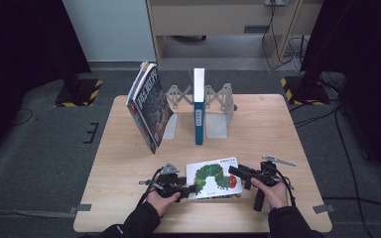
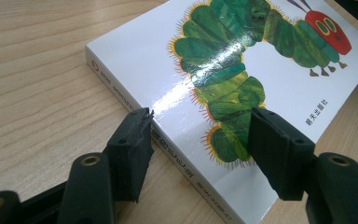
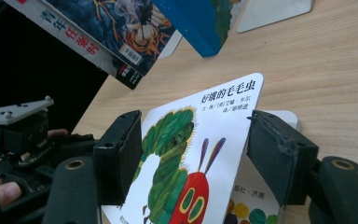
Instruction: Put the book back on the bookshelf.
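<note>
Right gripper view: fingers (image 3: 277, 154) pinch the caterpillar book's (image 3: 200, 140) lifted cover; left fingers (image 2: 130, 149) grip its spine.

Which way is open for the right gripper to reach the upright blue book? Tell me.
Probably none yet: the right gripper has the caterpillar book's lifted cover between its jaws. Once it lets go, bare table lies between it and the blue book.

white book (image 1: 213, 177), green caterpillar, red head
</note>
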Action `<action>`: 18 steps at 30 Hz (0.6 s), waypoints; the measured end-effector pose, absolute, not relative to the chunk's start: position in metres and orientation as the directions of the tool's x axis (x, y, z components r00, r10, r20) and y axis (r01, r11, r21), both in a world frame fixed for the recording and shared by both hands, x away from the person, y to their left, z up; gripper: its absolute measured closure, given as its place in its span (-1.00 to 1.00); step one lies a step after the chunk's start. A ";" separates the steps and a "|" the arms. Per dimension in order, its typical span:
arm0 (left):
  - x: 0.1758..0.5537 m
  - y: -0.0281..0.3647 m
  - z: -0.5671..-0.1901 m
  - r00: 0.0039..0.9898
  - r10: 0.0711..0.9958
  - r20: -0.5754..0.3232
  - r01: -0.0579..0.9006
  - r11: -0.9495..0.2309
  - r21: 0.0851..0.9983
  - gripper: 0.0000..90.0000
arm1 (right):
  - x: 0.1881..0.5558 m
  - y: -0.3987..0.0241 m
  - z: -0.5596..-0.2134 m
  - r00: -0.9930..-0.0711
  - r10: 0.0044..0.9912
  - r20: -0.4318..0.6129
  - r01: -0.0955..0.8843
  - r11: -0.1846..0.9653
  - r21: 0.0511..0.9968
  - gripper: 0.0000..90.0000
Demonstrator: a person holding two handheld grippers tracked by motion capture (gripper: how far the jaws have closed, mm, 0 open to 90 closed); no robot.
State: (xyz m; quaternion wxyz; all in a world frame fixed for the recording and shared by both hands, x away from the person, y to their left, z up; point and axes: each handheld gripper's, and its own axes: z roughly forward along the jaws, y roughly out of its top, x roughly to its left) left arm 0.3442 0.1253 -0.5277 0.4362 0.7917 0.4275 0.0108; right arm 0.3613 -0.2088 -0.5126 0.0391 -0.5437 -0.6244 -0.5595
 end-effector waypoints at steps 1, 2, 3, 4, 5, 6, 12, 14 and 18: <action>0.345 0.125 -0.528 0.639 0.684 -0.353 0.663 -0.257 0.703 -0.17 | 0.361 -0.209 -0.513 -0.404 0.635 0.658 0.721 -0.221 0.656 -0.21; 0.345 0.125 -0.528 0.639 0.684 -0.353 0.663 -0.257 0.703 -0.18 | 0.361 -0.209 -0.513 -0.404 0.635 0.658 0.721 -0.221 0.656 -0.21; 0.345 0.124 -0.528 0.637 0.683 -0.356 0.666 -0.255 0.701 -0.20 | 0.360 -0.209 -0.513 -0.400 0.632 0.664 0.723 -0.228 0.652 -0.21; 0.345 0.124 -0.528 0.638 0.683 -0.355 0.665 -0.256 0.702 -0.20 | 0.360 -0.209 -0.513 -0.400 0.632 0.664 0.723 -0.228 0.652 -0.21; 0.345 0.124 -0.528 0.639 0.683 -0.353 0.662 -0.255 0.704 -0.22 | 0.360 -0.208 -0.513 -0.395 0.629 0.670 0.722 -0.238 0.649 -0.21; 0.345 0.124 -0.528 0.639 0.683 -0.354 0.662 -0.255 0.705 -0.23 | 0.359 -0.208 -0.513 -0.393 0.631 0.669 0.721 -0.240 0.650 -0.21; 0.345 0.122 -0.531 0.640 0.674 -0.369 0.662 -0.239 0.710 -0.30 | 0.358 -0.198 -0.517 -0.417 0.608 0.676 0.761 -0.173 0.625 -0.16; 0.346 0.122 -0.531 0.640 0.672 -0.372 0.665 -0.241 0.707 -0.33 | 0.359 -0.198 -0.518 -0.424 0.613 0.666 0.765 -0.151 0.626 -0.11; 0.348 0.122 -0.532 0.634 0.670 -0.386 0.674 -0.234 0.701 -0.38 | 0.360 -0.199 -0.518 -0.429 0.620 0.657 0.768 -0.133 0.626 -0.06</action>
